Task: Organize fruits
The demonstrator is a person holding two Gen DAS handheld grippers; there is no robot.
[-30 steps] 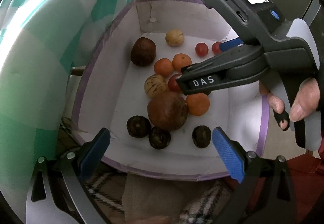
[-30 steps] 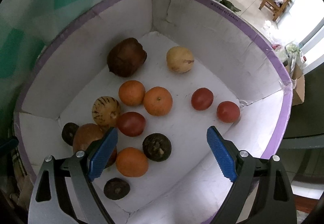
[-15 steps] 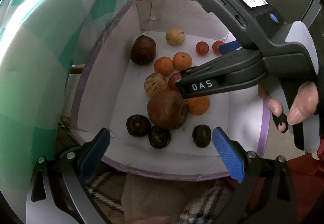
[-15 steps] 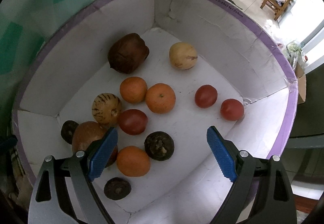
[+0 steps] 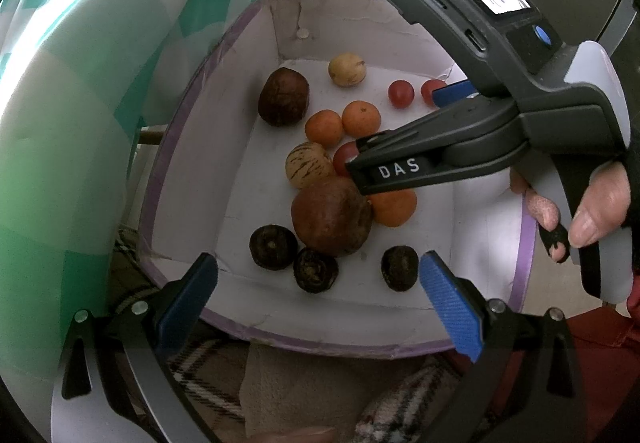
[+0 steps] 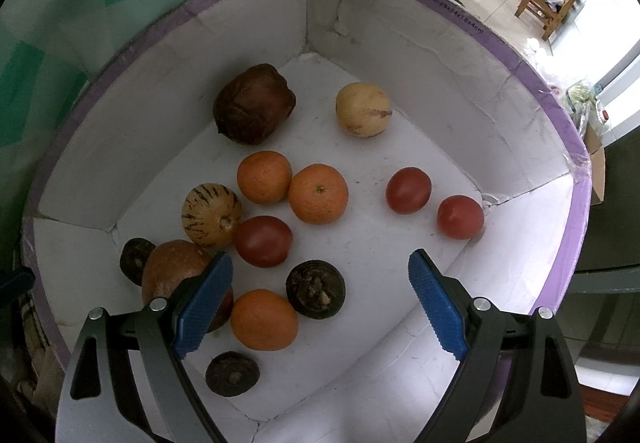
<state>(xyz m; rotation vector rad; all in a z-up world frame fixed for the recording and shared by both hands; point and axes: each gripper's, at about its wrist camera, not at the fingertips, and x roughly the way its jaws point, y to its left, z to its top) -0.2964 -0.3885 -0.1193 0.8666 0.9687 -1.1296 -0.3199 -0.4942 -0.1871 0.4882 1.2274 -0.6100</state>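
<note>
Both empty, the left gripper (image 5: pixel 318 283) and right gripper (image 6: pixel 320 291) hang wide open above the fruit box (image 6: pixel 400 55).

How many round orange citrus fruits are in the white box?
3. Two touch mid-box: left one, right one. The third lies nearer the camera, beside the right gripper's left finger. None seem hidden.
</note>
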